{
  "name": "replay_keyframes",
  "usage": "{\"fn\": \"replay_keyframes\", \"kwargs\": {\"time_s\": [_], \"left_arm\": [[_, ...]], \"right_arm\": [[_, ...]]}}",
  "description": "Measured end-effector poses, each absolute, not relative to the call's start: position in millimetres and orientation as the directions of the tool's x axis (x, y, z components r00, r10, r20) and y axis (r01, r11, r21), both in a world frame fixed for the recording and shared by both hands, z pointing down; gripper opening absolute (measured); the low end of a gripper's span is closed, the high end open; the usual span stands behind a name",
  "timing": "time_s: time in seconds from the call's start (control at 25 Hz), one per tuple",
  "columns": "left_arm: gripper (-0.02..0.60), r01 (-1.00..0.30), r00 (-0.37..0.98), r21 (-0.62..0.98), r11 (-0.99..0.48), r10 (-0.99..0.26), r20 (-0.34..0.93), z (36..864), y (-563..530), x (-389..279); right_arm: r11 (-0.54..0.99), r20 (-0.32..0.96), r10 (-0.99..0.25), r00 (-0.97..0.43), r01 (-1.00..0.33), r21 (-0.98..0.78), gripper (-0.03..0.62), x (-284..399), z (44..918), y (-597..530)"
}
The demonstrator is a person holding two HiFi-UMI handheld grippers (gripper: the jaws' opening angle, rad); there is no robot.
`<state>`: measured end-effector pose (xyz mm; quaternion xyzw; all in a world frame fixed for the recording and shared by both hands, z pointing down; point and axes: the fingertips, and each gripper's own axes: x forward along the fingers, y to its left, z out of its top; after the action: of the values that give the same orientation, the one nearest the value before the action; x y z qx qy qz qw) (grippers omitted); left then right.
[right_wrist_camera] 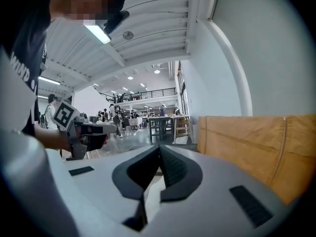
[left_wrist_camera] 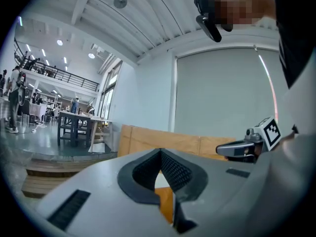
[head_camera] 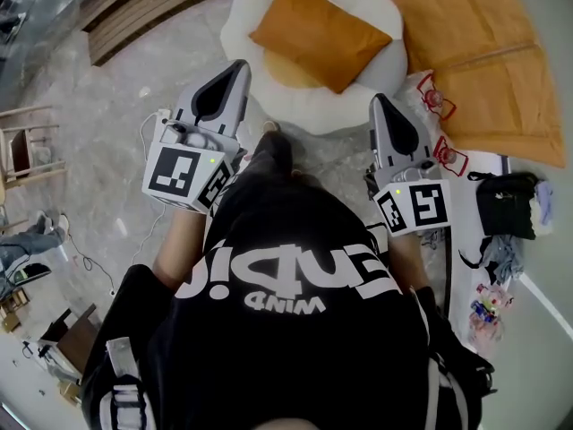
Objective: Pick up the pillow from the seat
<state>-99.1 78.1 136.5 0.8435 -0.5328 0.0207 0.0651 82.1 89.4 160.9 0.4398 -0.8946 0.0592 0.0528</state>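
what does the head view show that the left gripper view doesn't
Head view only: the whole orange pillow lying on the round white seat, plus a black bag on the floor. Left gripper view only: a hall with tables and a railed balcony. Both: the left tool and the right tool, each shut and empty.

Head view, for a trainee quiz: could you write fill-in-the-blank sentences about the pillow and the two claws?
The pillow on the white seat is ____ in colour.
The left claw and the right claw both have their jaws ____.
The pillow is held by ____ claw.
Missing words: orange; shut; neither.
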Motion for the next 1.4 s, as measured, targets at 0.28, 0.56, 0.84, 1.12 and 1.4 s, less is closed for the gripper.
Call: {"fn": "replay_keyframes", "kwargs": {"time_s": [0.28, 0.56, 0.84, 1.12, 1.4], "left_arm": [[0.008, -0.886, 0.46, 0.103, -0.451, -0.883, 0.091, 142.7, 18.4, -125.3], [0.008, -0.868, 0.494, 0.114, -0.483, -0.862, 0.111, 137.8, -35.4, -144.5], [0.008, -0.834, 0.549, 0.114, -0.54, -0.832, 0.072, 131.3, -69.1, -150.3], [0.009, -0.82, 0.569, 0.107, -0.562, -0.821, 0.051, 120.1, -90.9, -133.0], [0.008, -0.824, 0.564, 0.104, -0.557, -0.824, 0.05, 115.2, -109.2, -123.0]], "right_arm": [[0.594, 0.16, -0.788, -0.595, -0.802, -0.059, 0.021, 51.0, 162.8, 33.4], [0.559, 0.153, -0.815, -0.559, -0.828, -0.048, 0.021, 28.7, 156.9, -15.1], [0.504, 0.148, -0.851, -0.503, -0.863, -0.032, 0.021, 24.4, 149.4, -38.3], [0.469, 0.121, -0.876, -0.467, -0.883, -0.019, 0.021, 45.5, 137.0, -57.7], [0.476, 0.115, -0.872, -0.476, -0.879, -0.028, 0.021, 55.2, 136.7, -76.9]]}}
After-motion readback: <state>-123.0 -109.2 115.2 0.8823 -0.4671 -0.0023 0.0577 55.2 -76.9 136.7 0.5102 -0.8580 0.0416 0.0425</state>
